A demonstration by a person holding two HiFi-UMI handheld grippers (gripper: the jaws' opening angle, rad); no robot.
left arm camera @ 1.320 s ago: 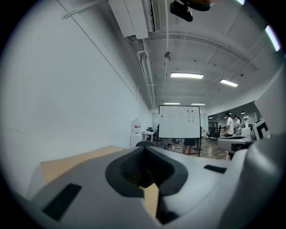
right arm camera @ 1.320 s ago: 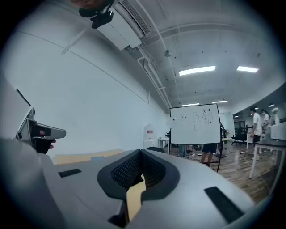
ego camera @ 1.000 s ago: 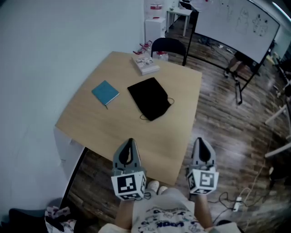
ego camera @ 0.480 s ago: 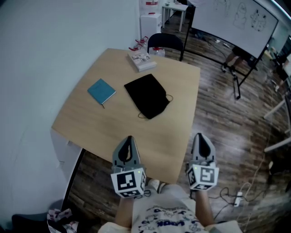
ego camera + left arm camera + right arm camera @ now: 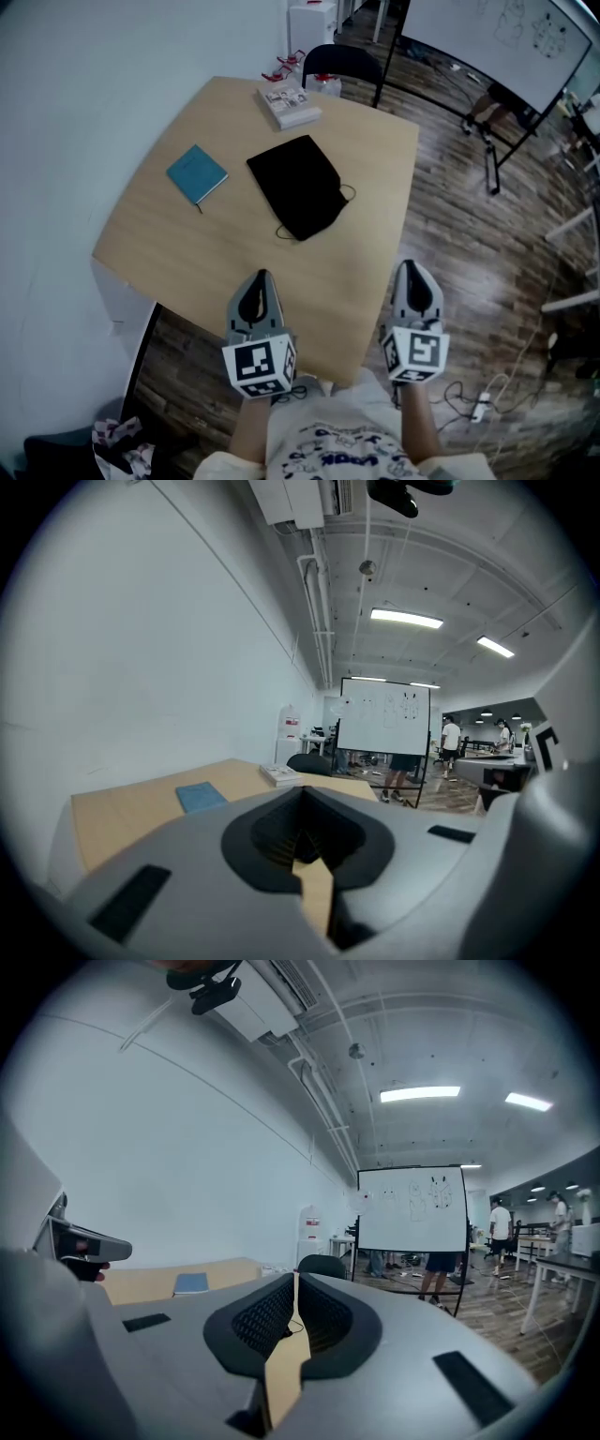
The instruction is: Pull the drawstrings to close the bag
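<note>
Head view, L to R: teal notebook (image 5: pixel 197 173) lies flat on the left part of the wood table (image 5: pixel 187 253). Left tongs (image 5: pixel 260 277) hang over the table's near edge, clenched w/ nothing between them, well apart from the bag. Small stack of books (image 5: pixel 289 103) sits at the far edge. Black drawstring bag (image 5: pixel 297 185) lies flat mid-table, just right of the notebook, not touching it; its drawstrings (image 5: pixel 349 194) loop out at the near-right end. Dark chair (image 5: pixel 342 67) stands behind the table. Right tongs (image 5: pixel 413 267) are also clenched and empty, past the table's right edge over the plank floor. Whiteboard (image 5: pixel 506 37) far right.
</note>
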